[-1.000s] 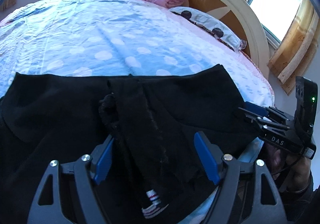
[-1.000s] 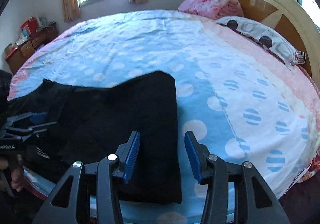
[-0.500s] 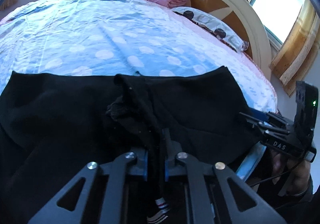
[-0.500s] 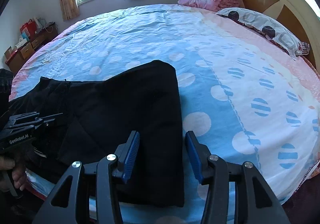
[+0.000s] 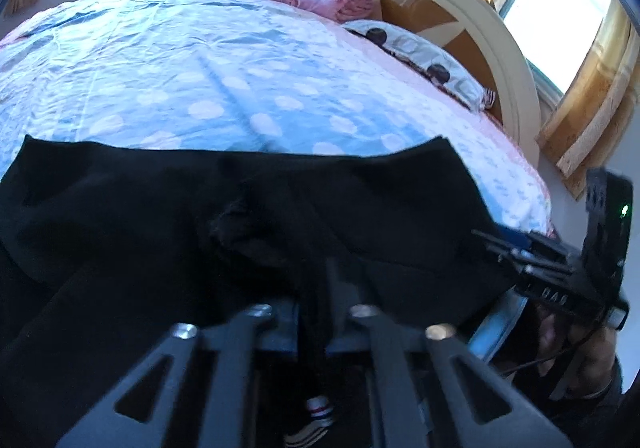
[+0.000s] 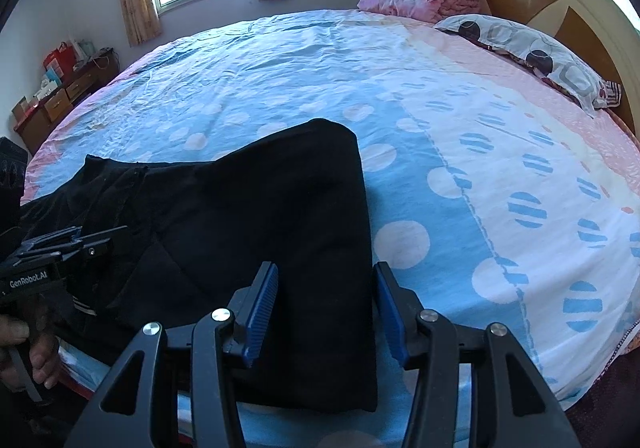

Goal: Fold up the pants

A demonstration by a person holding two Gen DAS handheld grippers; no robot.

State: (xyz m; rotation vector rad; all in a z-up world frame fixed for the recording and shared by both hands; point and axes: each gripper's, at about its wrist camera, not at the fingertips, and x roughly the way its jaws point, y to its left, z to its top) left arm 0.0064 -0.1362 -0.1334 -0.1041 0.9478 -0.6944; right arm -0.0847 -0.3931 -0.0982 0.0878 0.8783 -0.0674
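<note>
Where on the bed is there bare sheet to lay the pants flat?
Free: the dotted blue bedsheet beyond the black fabric pants, and the strip on their right up to the patterned pillow. Crowded: the near edge, with the pants, the left claw and the right claw.

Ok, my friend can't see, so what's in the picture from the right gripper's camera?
The right gripper is open, its blue fingers either side of the edge of the black pants, which lie on a blue, white and pink spotted bed. The left gripper is at the pants' left side.
</note>
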